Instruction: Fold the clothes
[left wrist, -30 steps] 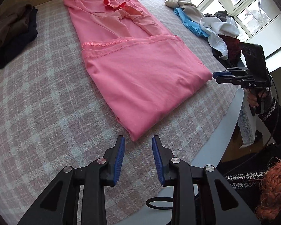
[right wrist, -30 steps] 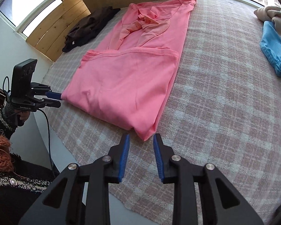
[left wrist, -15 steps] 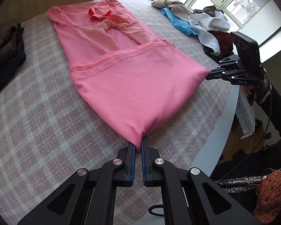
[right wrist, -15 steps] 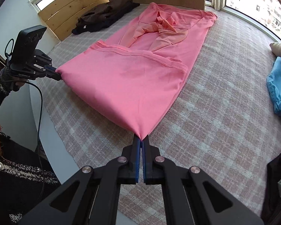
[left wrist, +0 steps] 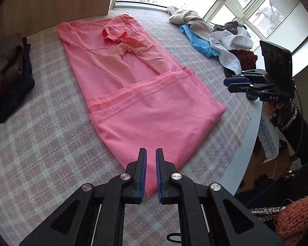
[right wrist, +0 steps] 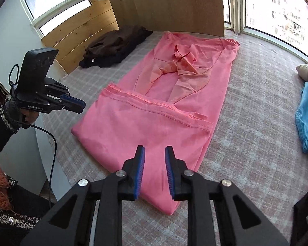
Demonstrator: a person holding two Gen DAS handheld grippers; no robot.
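The pink shirt (left wrist: 133, 94) lies flat along the middle of the tabletop (left wrist: 41, 143), which is covered by a checked cloth. Its collar end is toward the far edge by the wooden panel (right wrist: 174, 4). Its lower part is folded up over the body, so the hem runs across the middle and the fold faces the near edge.

My left gripper (left wrist: 151, 172) hangs over the near left corner of that fold. Its jaws stand only a narrow slit apart; the cloth shows through the slit, but seen from the other side they are clear of it and hold nothing.

My right gripper (right wrist: 154, 170) is over the near right corner, its jaws opening to a moderate gap with nothing gripped between them; that corner lies loose on the tabletop.

A heap of unfolded clothes (left wrist: 215, 39) sits at the right edge near the windows. Dark garments (left wrist: 8, 67) are stacked at the far left corner.
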